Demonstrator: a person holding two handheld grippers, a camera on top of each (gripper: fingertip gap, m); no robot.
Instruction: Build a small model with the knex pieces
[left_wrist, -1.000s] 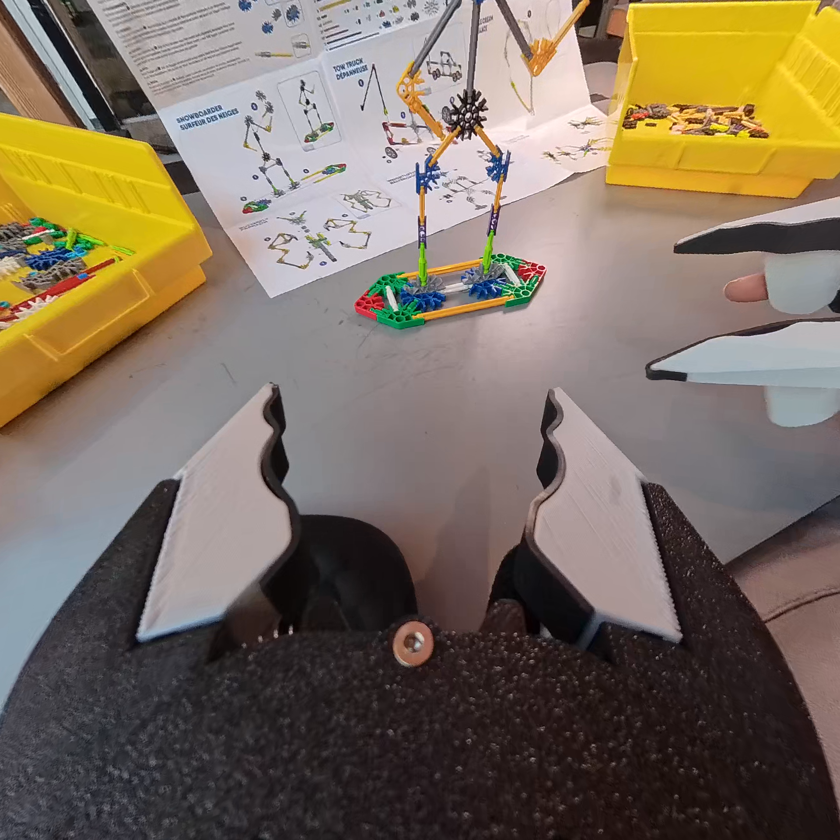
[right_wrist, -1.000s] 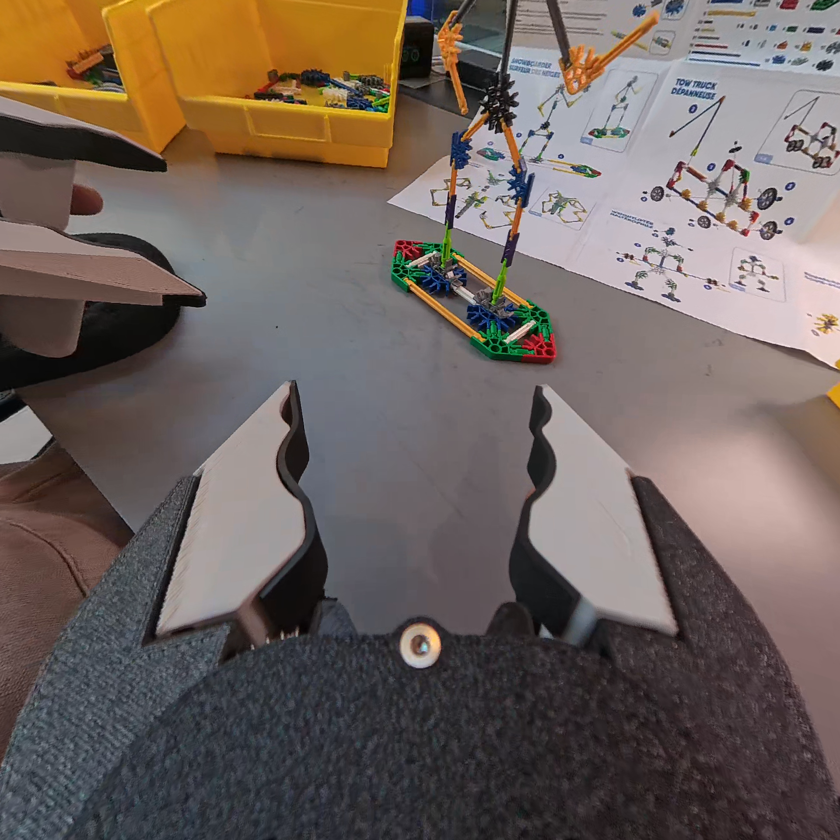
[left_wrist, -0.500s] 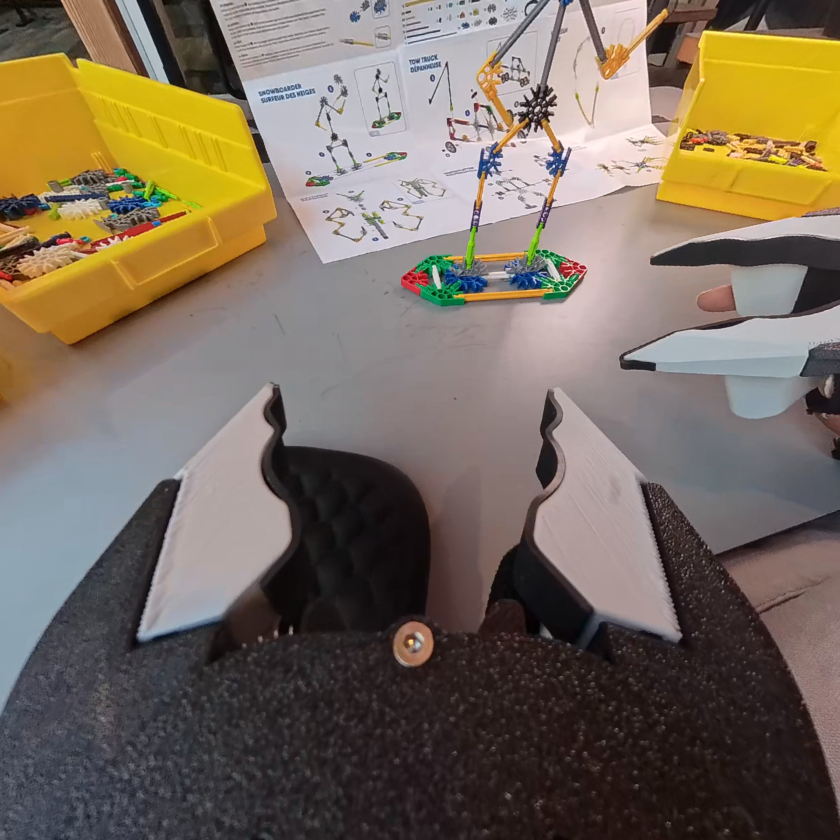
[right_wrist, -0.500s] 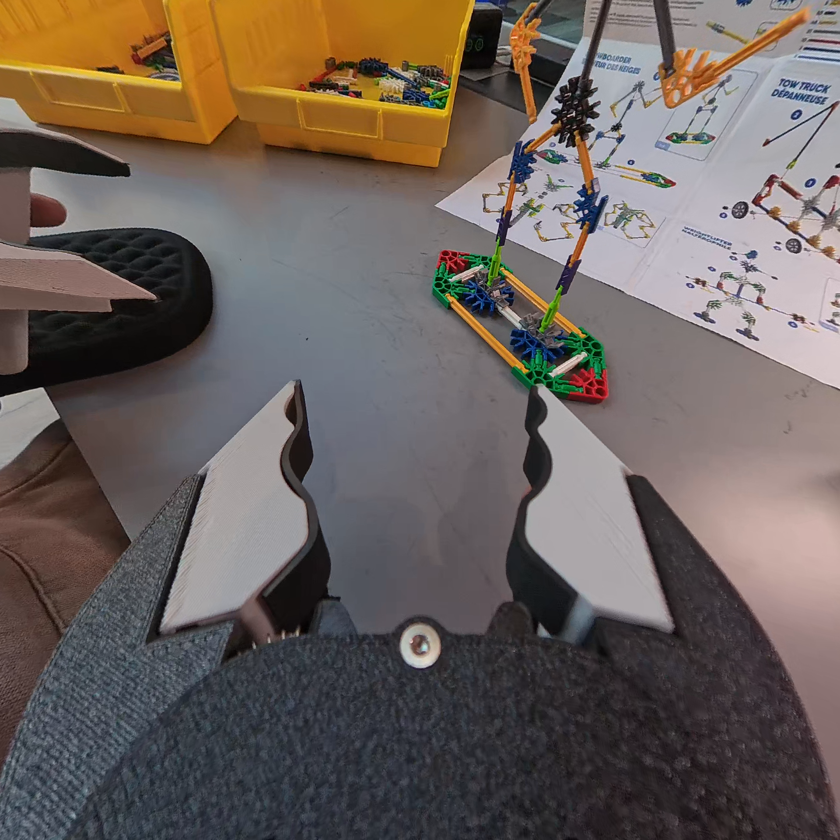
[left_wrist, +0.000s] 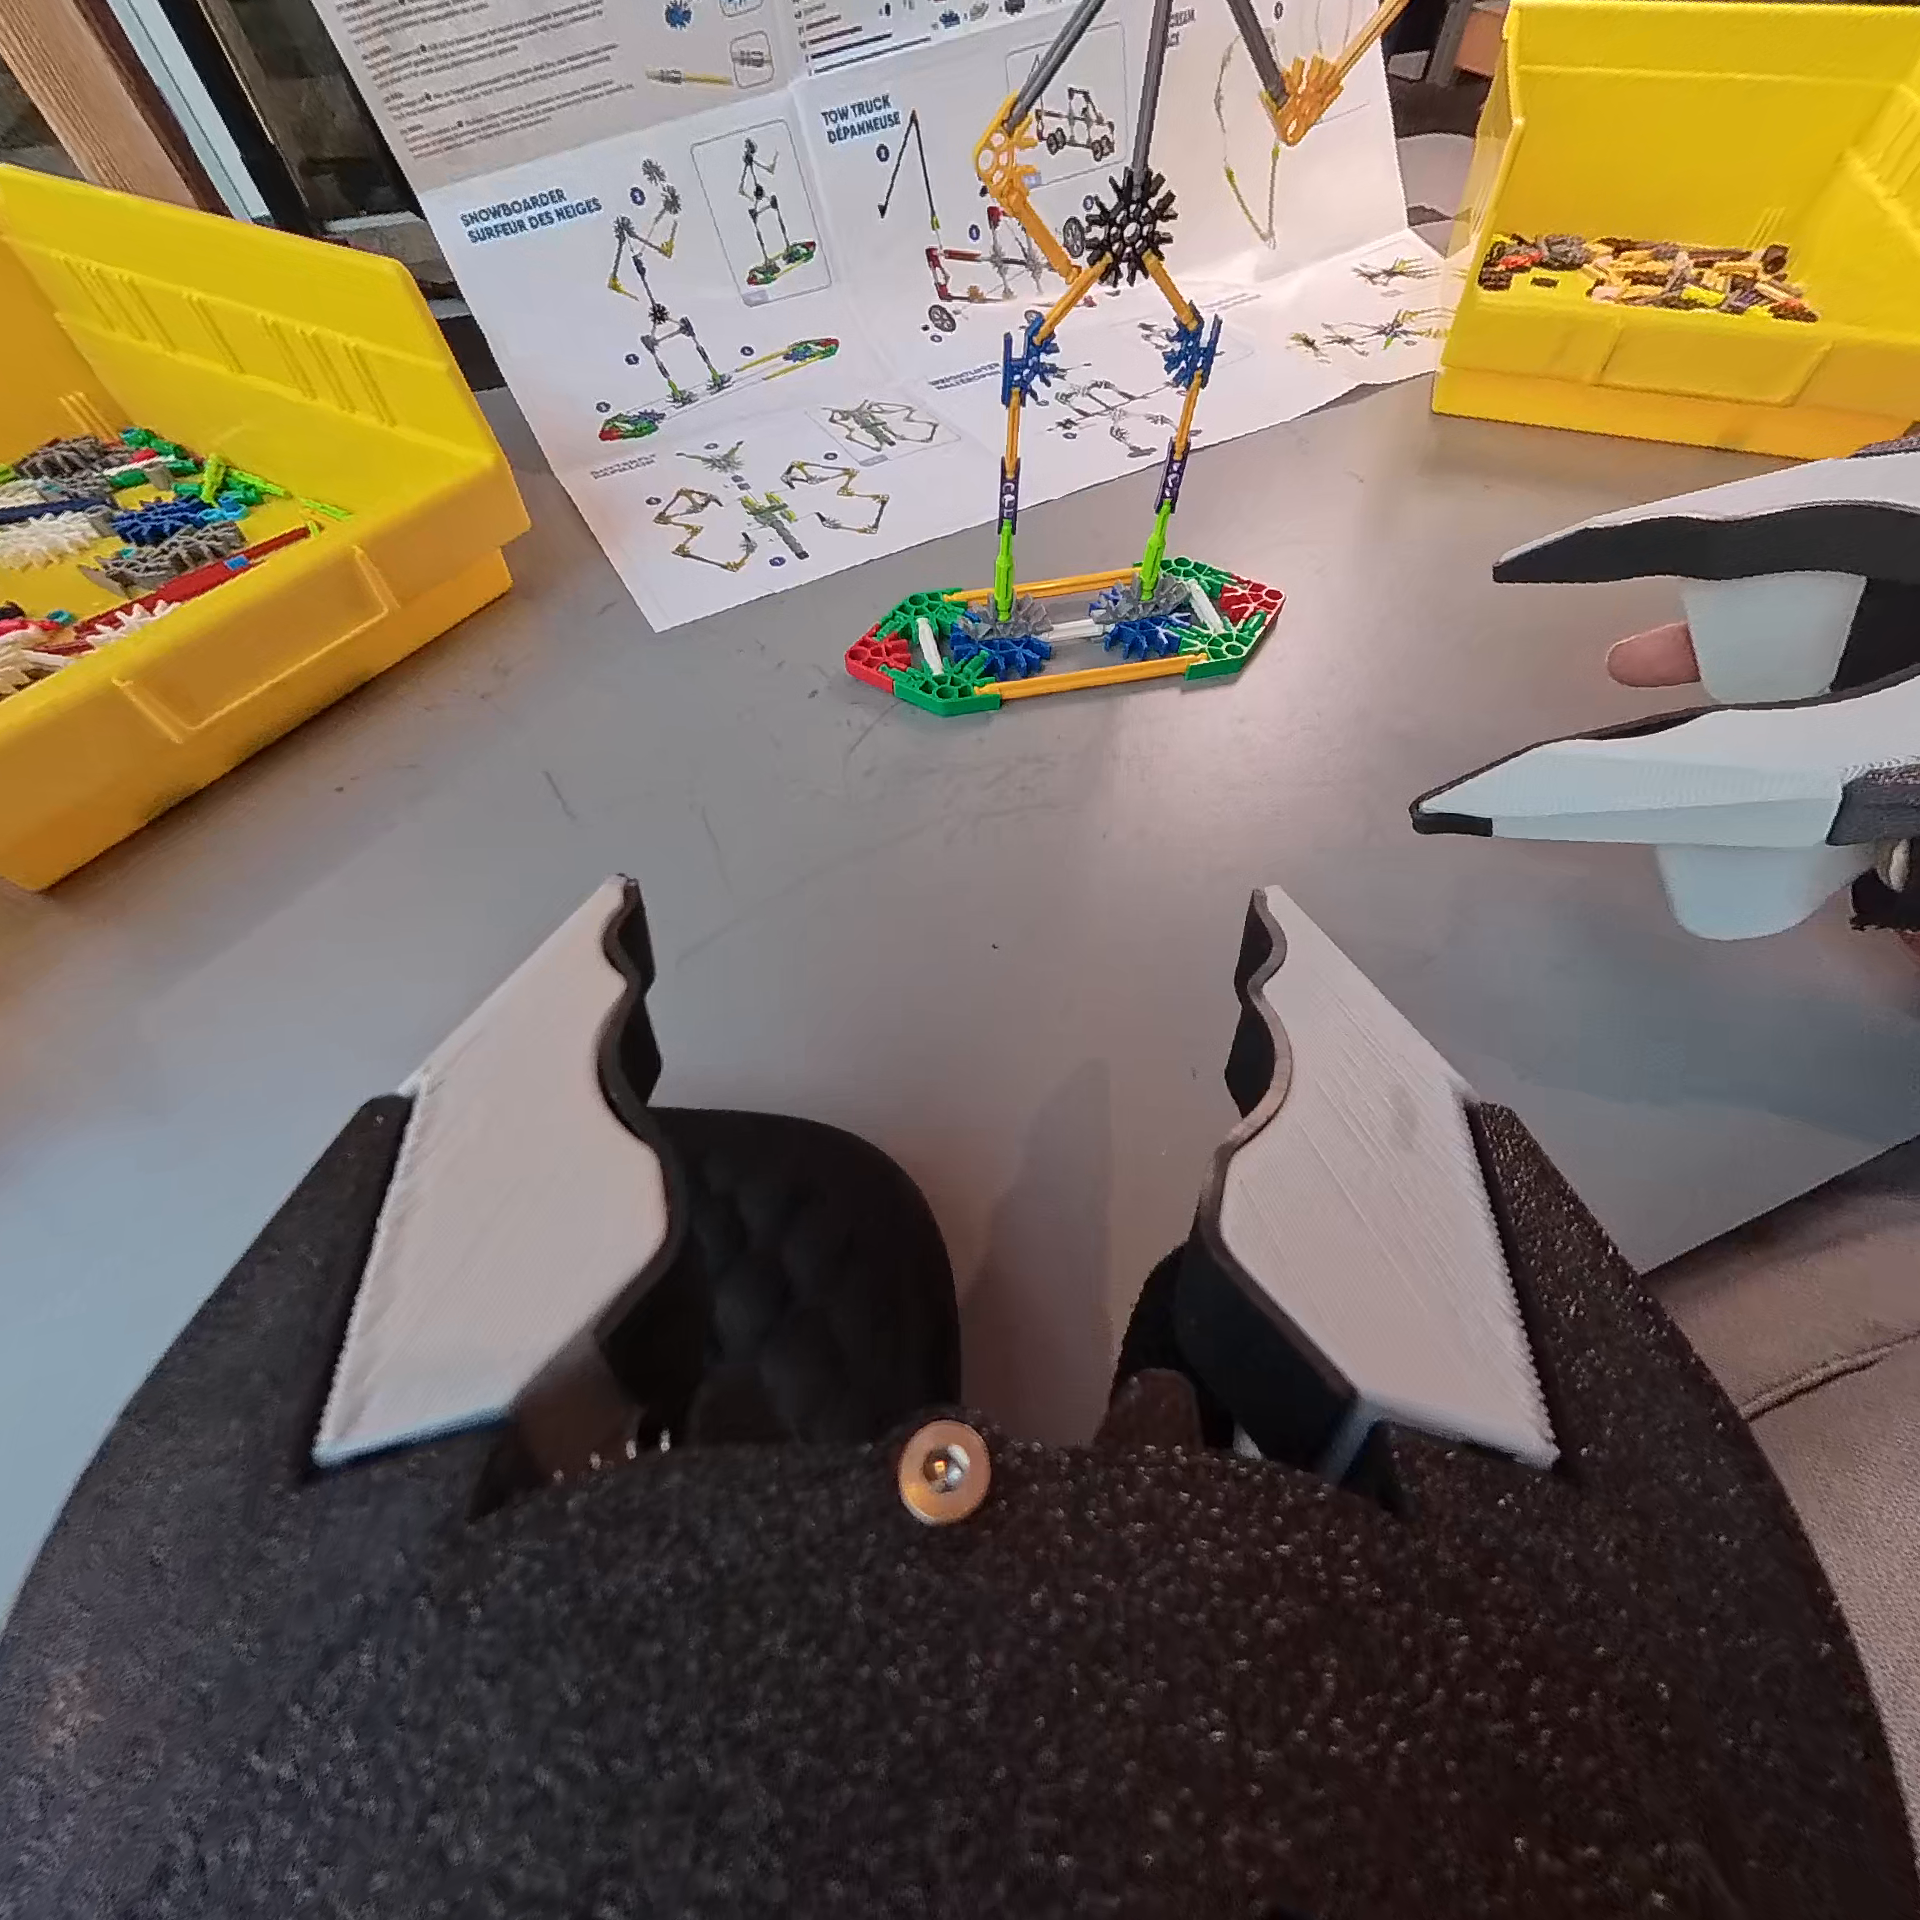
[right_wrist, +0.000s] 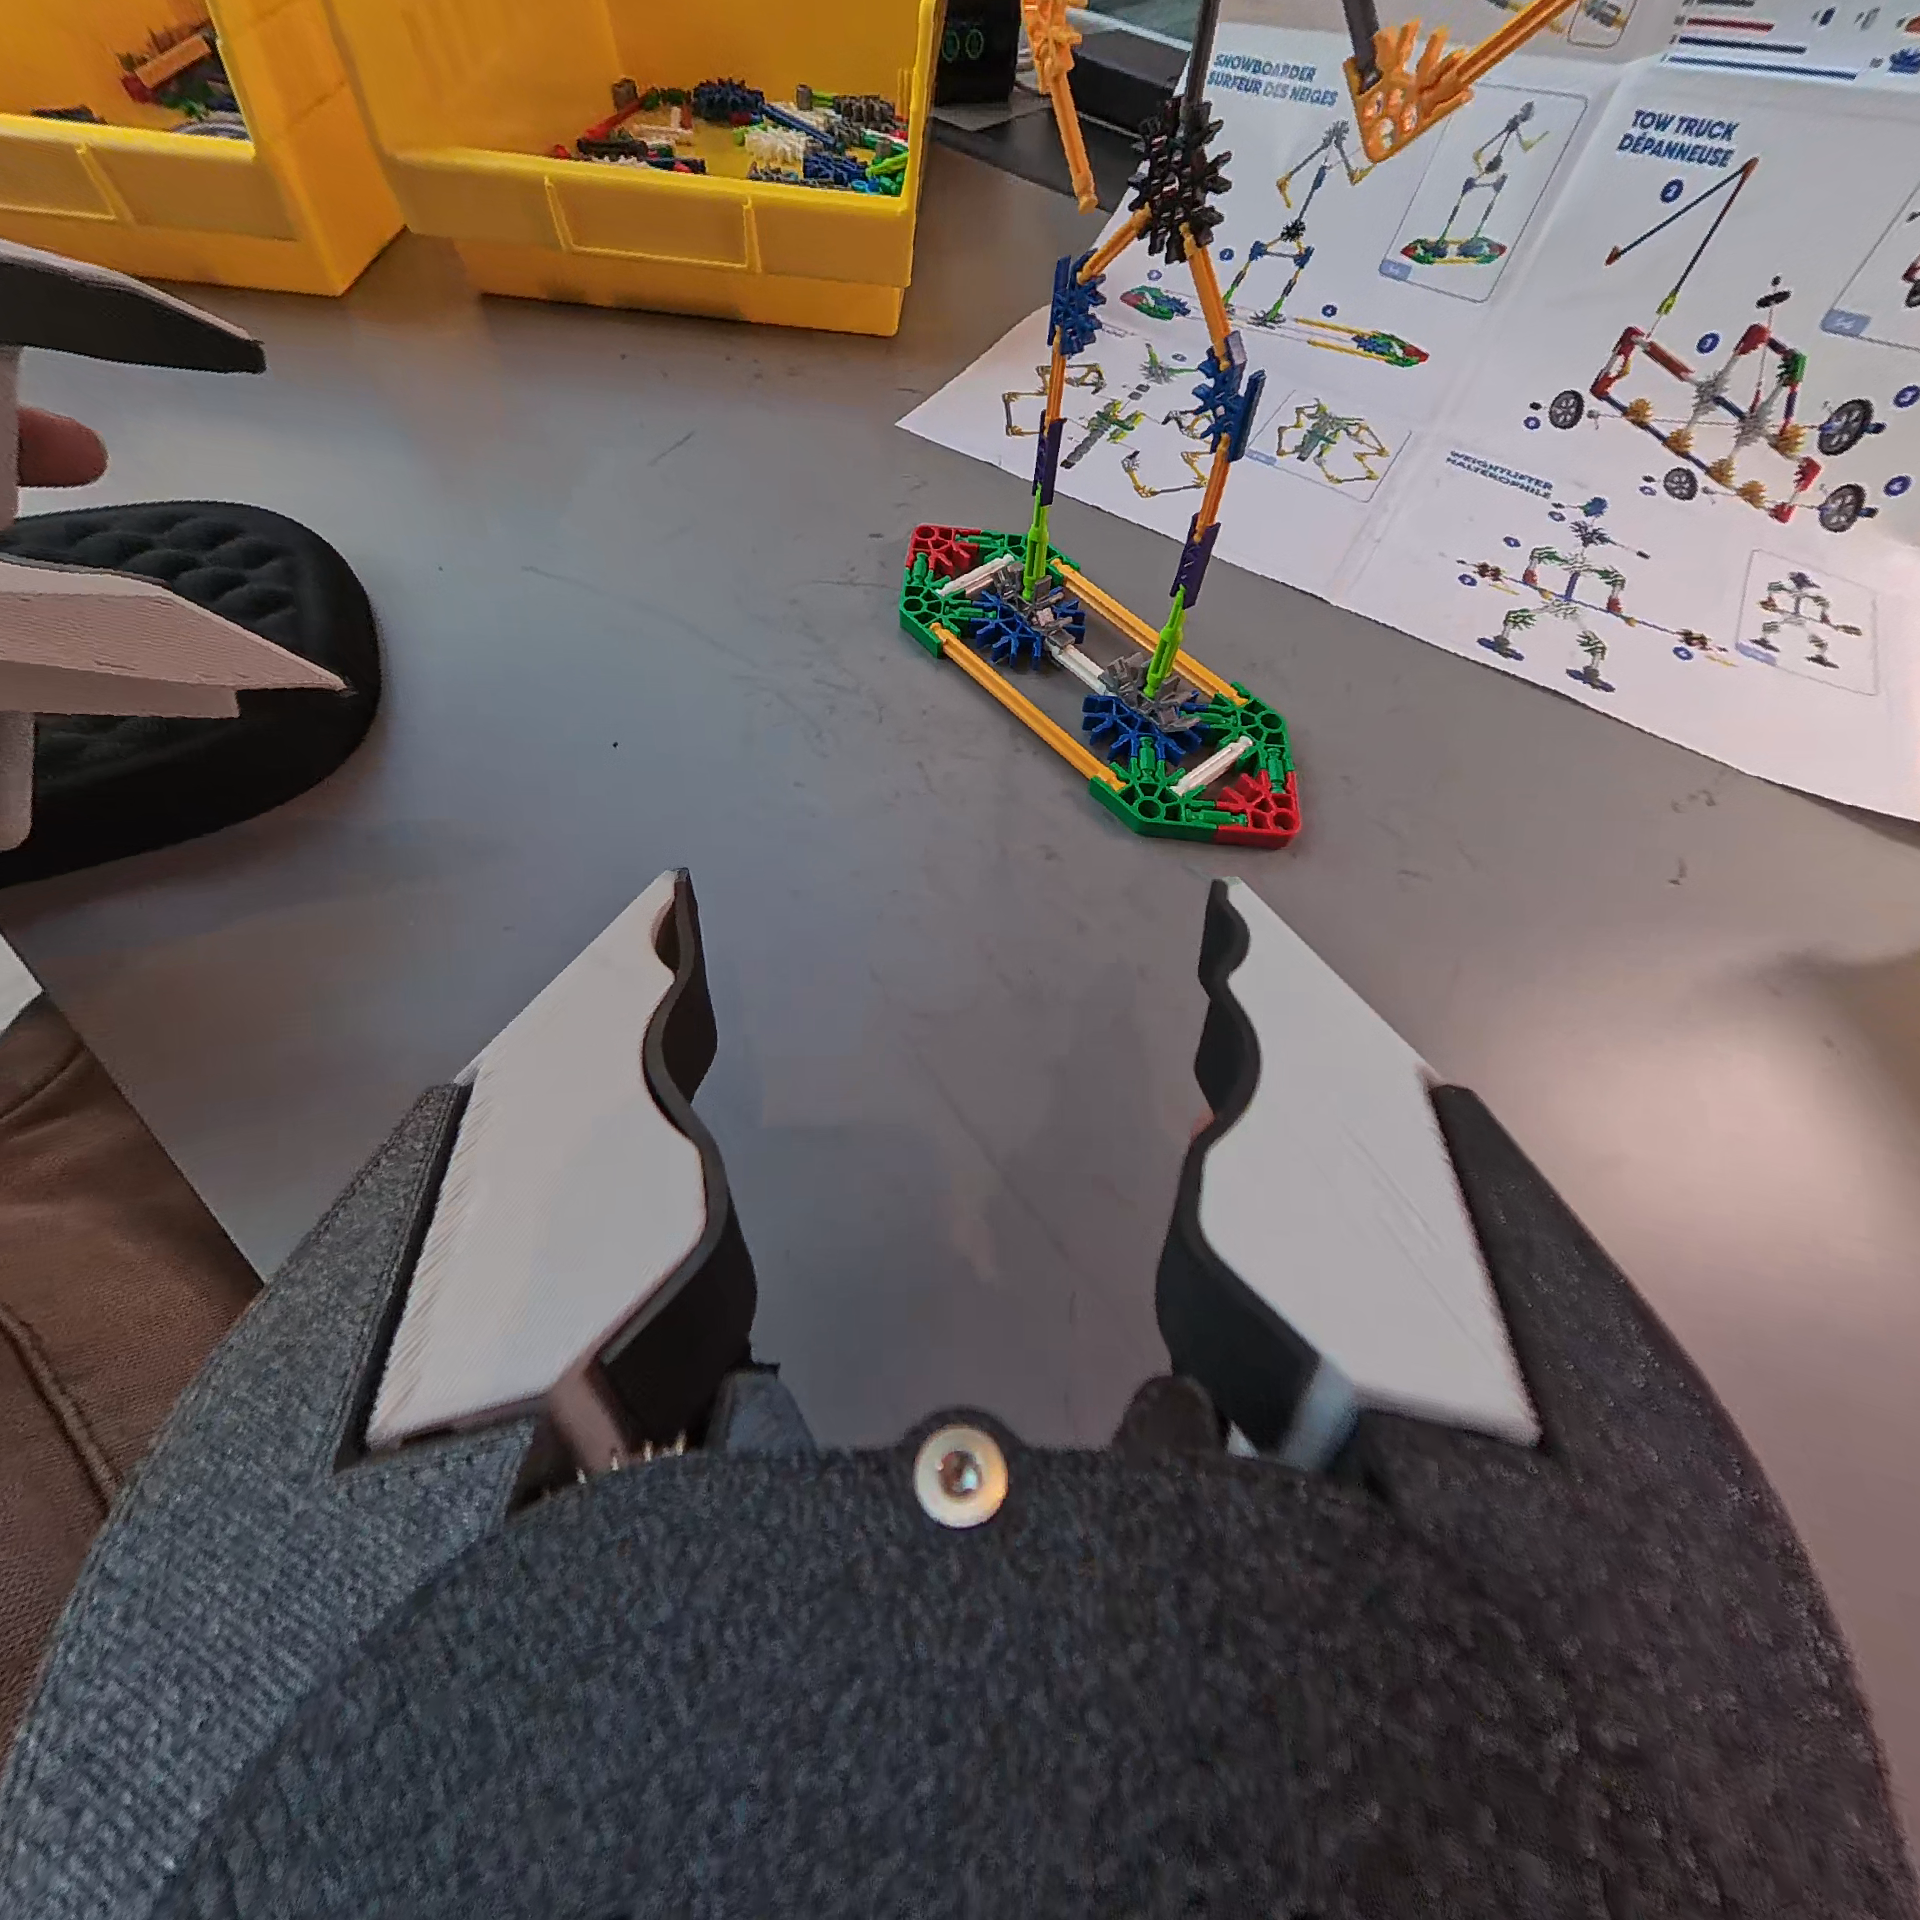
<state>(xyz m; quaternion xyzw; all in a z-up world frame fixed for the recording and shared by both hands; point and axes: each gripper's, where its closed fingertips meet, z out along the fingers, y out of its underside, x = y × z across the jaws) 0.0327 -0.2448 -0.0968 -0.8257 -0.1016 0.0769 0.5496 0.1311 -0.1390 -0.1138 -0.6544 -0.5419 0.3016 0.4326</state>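
Note:
A rod-and-connector figure (left_wrist: 1081, 416) stands upright on a flat green, red and yellow base (left_wrist: 1065, 649) on the grey table; it also shows in the right wrist view (right_wrist: 1101, 675). My left gripper (left_wrist: 940, 899) is open and empty, low over the table, well short of the base. My right gripper (right_wrist: 945, 883) is open and empty, also short of the base. The right gripper shows at the right edge of the left wrist view (left_wrist: 1455, 691), and the left gripper at the left edge of the right wrist view (right_wrist: 291, 520).
A yellow bin of loose parts (left_wrist: 260, 582) stands at the left, another (left_wrist: 1683, 353) at the back right. A printed instruction sheet (left_wrist: 790, 343) lies behind the figure. A black padded mat (right_wrist: 187, 665) lies under the left gripper. Two yellow bins (right_wrist: 665, 218) show in the right wrist view.
Both grippers have shifted their view a little; the figure now sits nearer in both views. Both stay open and empty. The figure has not moved on the table.

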